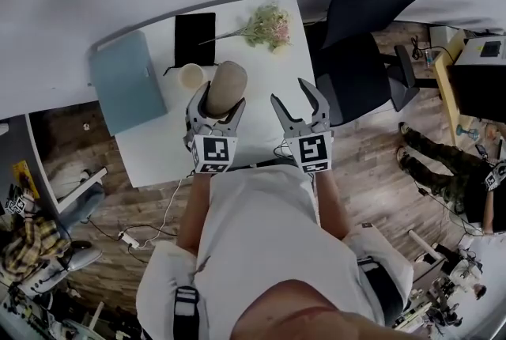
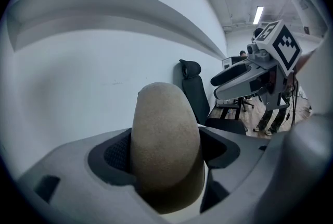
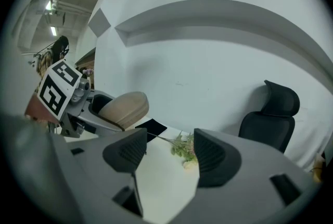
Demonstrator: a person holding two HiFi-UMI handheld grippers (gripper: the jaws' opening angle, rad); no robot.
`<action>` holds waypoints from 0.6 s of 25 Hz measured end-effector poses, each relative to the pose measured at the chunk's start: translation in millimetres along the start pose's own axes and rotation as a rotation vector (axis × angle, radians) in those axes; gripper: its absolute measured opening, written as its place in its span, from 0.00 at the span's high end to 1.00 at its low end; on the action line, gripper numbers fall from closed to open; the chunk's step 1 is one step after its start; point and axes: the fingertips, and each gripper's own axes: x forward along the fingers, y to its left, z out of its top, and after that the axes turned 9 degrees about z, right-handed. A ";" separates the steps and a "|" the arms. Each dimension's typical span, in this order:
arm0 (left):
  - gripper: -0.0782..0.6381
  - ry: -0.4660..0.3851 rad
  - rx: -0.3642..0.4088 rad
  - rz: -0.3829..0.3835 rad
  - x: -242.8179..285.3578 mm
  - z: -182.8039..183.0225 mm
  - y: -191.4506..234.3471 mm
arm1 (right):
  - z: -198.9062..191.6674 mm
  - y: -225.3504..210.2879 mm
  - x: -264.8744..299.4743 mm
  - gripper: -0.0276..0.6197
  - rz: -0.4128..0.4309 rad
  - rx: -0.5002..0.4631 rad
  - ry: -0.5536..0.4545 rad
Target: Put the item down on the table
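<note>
Plainly, the left gripper point(image 1: 217, 97) has its jaws closed on the tan rounded item point(image 2: 165, 134). The ribbed pads press its two sides low on the body, and the domed end stands out well past the fingertips. The right gripper point(image 3: 169, 152) has its jaws apart with nothing between them; through the gap only the table top and the flowers point(image 3: 183, 149) show.

The item sits over the middle of the white table point(image 1: 158, 153), just beside a small pale cup point(image 1: 190, 75), and from the right gripper view it appears lifted clear of the surface and tipped over towards its side.

Its skin is matte and finely grained, like felt or unglazed stone, so I judge it unlikely to slip in the pads. It shows no denting where they bear on it, which suggests it is stiff. Its weight I cannot tell. The present hold on the lower body looks sound. The curved sides taper towards the dome, so a grip higher up would likely squeeze it out.

Further out lie a black pouch point(image 1: 194, 38), a blue-grey folder point(image 1: 126, 81) and, off the table's right edge, a black office chair point(image 1: 364, 38).
</note>
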 end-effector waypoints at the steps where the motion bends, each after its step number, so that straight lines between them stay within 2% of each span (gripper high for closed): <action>1: 0.36 0.007 -0.005 -0.001 2.0 -2.9 -0.9 | -3.2 0.2 1.9 0.52 0.006 0.003 0.005; 6: 0.36 0.040 -0.022 -0.004 10.3 -17.1 -6.1 | -21.9 1.1 8.5 0.52 0.028 0.024 0.034; 15: 0.36 0.091 -0.007 -0.029 22.9 -36.6 -19.0 | -50.5 2.7 17.0 0.52 0.045 0.054 0.082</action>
